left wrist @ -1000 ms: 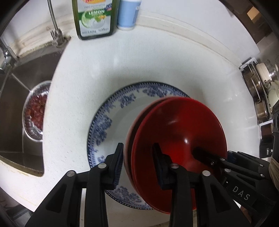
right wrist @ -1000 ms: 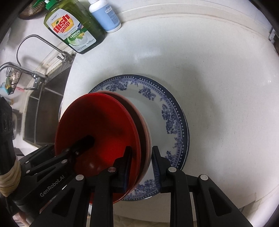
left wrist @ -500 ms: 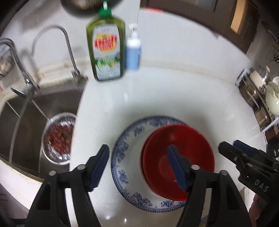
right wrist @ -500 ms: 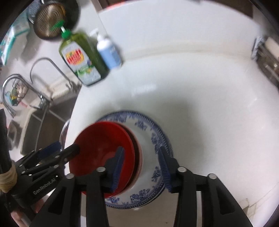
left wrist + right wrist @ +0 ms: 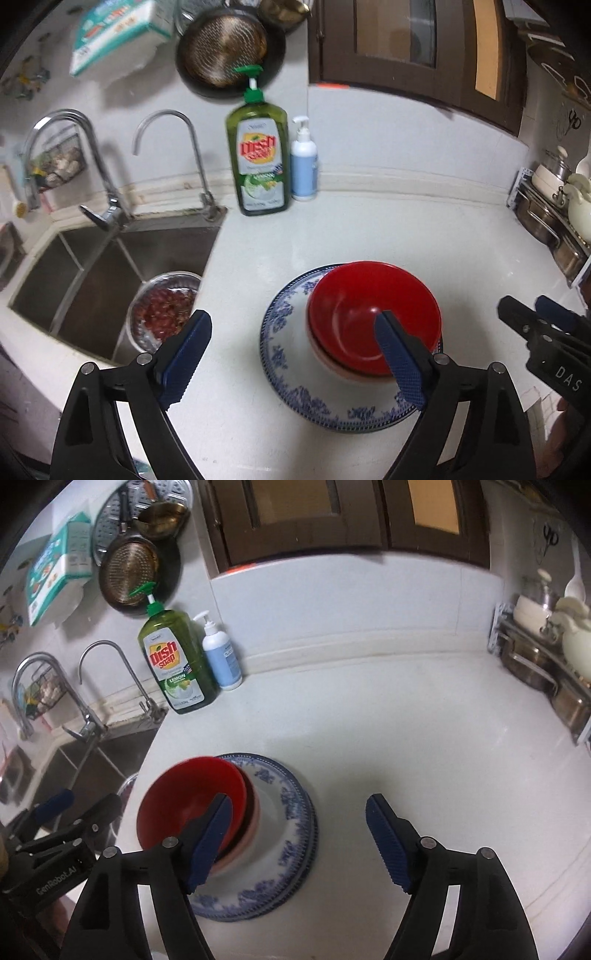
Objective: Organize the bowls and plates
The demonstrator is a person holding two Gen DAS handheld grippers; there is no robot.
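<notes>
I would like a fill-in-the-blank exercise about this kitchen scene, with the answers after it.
1. The red bowl sits on top of a ____ bowl, nested inside it.
2. Both bowls rest on the ____-patterned plate.
3. The left claw and the right claw are both ____ and hold nothing.
4. The dish soap bottle stands to the ____ of the white pump bottle.

Missing words: pink; blue; open; left

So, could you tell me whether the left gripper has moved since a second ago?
Yes. The left gripper has opened and pulled up and back from the red bowl, which sits on the blue plate.
</notes>
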